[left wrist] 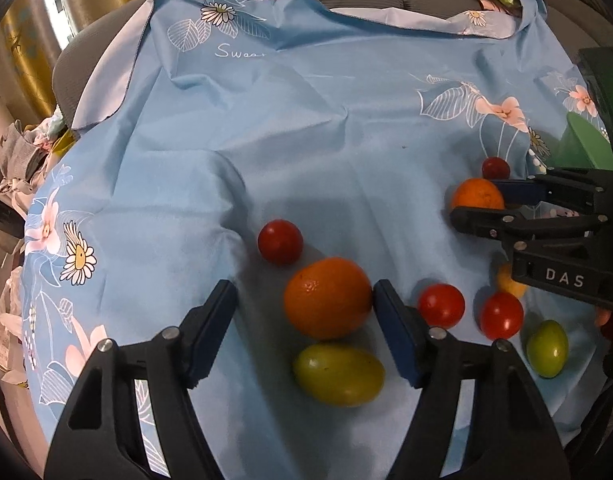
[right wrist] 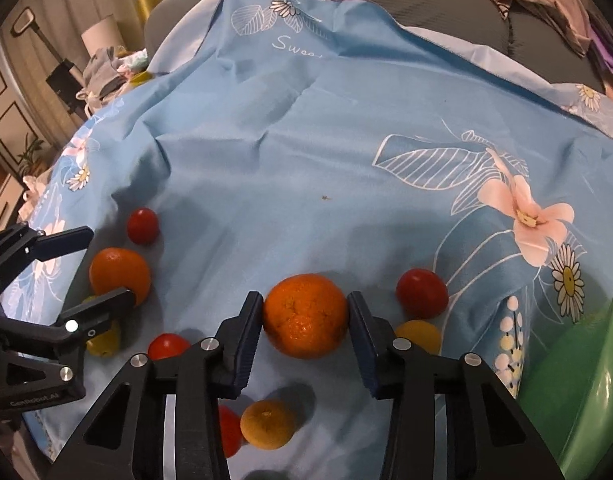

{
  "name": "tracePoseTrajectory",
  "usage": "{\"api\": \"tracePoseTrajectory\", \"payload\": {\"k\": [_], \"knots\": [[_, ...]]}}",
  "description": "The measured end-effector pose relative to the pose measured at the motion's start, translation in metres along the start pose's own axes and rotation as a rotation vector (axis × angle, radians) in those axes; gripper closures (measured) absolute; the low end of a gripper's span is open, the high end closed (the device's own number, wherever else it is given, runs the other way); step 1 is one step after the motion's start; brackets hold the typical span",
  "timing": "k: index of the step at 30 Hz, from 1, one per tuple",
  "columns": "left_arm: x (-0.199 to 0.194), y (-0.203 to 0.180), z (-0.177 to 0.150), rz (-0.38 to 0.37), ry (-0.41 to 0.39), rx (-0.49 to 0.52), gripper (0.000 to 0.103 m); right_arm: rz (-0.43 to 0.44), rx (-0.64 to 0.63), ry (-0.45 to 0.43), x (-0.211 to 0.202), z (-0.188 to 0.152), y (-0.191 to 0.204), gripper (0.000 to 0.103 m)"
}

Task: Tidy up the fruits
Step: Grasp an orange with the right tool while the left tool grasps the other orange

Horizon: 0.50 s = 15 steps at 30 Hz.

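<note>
Left wrist view: left gripper point(left wrist: 304, 334) low centre, jaws apart around an orange point(left wrist: 327, 297); the right pad touches its side, the left pad stands clear, so no clamp yet. Just below the orange lies a yellow-green oval fruit point(left wrist: 339, 373); a red tomato point(left wrist: 280, 241) sits up-left of it, two more red ones point(left wrist: 441, 305) to the right. All rest on a blue flowered cloth point(left wrist: 306, 120). At right edge the right gripper point(left wrist: 472, 200) brackets a second orange point(left wrist: 477, 195). Right wrist view: right gripper centre-low, pads against both sides of that orange point(right wrist: 305, 316), apparently clamped. A small yellow-orange fruit point(right wrist: 268, 424) lies lower centre, a red tomato point(right wrist: 422, 293) to the right. A green container point(right wrist: 586, 380) fills the lower right corner; its inside is hidden, contents cannot be told. Handling, by judgement: oranges firm, round, light, prone to roll on loose cloth; take across the widest middle. Tomatoes softer, thin-skinned, slick; squeeze gently.
</note>
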<state>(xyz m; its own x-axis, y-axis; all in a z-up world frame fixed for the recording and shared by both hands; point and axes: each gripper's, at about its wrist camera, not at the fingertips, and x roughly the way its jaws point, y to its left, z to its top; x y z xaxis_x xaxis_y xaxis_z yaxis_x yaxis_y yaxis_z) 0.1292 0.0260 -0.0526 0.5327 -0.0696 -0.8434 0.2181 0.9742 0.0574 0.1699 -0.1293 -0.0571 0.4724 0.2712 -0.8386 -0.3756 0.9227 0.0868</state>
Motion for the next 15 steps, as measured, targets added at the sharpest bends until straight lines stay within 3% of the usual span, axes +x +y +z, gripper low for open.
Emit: {"api": "tracePoseTrajectory", "payload": {"k": [3, 6, 7, 8, 10, 13, 15], "knots": [[0.000, 0.003, 0.001, -0.011, -0.001, -0.013, 0.035, 0.013, 0.005, -0.004, -0.002, -0.001, -0.002, 0.059], [-0.005, 0.012, 0.000, -0.039, -0.011, -0.063, 0.046, 0.043, 0.029, -0.019, -0.006, -0.003, -0.003, 0.060], [-0.009, 0.016, 0.001, -0.052, -0.021, -0.088, 0.056, 0.047, 0.033, -0.028, -0.009, -0.004, -0.002, 0.060], [-0.013, 0.019, 0.001, -0.068, -0.034, -0.100, 0.075, 0.052, 0.038, -0.040, -0.013, -0.005, -0.002, 0.060], [-0.019, 0.019, 0.001, -0.095, -0.052, -0.104, 0.075, 0.065, 0.040, -0.060, -0.021, -0.007, -0.001, 0.060], [-0.009, 0.013, 0.001, -0.111, -0.028, -0.099, 0.054, 0.070, 0.051, -0.060, -0.024, -0.009, -0.001, 0.060], [-0.002, 0.007, 0.002, -0.122, -0.007, -0.088, 0.049, 0.074, 0.059, -0.059, -0.024, -0.010, -0.001, 0.060]]}}
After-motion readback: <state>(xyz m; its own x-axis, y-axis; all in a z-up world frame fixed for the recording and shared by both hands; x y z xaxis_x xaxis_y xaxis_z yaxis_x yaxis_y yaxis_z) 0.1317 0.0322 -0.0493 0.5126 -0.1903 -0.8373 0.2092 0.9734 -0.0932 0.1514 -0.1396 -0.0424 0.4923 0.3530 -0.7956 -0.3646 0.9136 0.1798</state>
